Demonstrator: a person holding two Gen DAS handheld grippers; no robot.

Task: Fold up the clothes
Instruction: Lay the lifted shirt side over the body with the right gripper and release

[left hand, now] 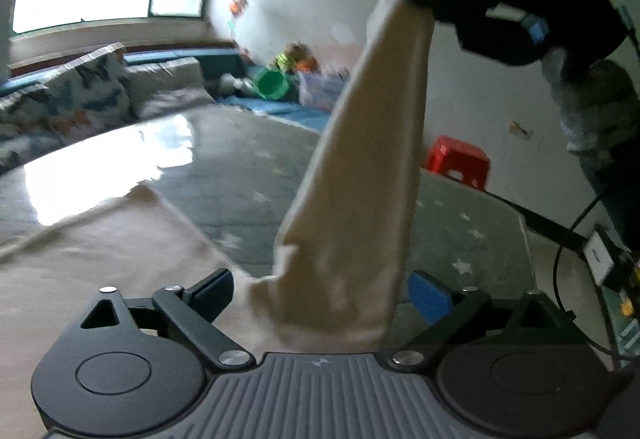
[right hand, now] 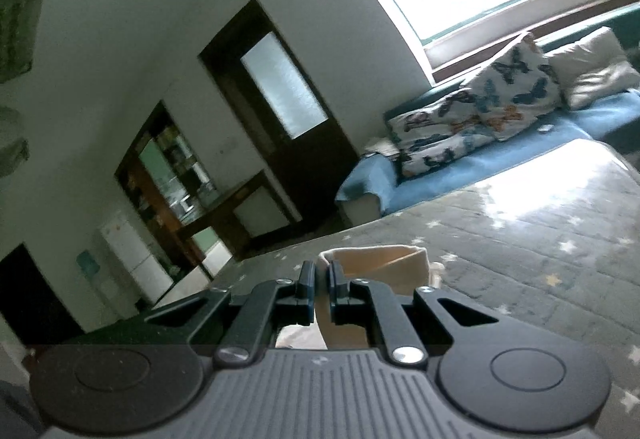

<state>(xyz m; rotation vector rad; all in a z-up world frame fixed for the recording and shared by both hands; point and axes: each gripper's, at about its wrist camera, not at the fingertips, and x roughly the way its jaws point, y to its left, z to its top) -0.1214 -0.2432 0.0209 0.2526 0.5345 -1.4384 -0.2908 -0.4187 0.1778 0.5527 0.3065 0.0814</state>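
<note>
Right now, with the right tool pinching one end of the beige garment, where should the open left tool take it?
Probably the lower hanging end of the beige garment, between the open left tool fingers. The right tool holds its top, so it drapes taut over the star-print cloth. Come from below, straight ahead, and close on the bottom edge.

grey starred table (left hand: pixel 248 175), beige cloth (left hand: pixel 100 259) on it
</note>
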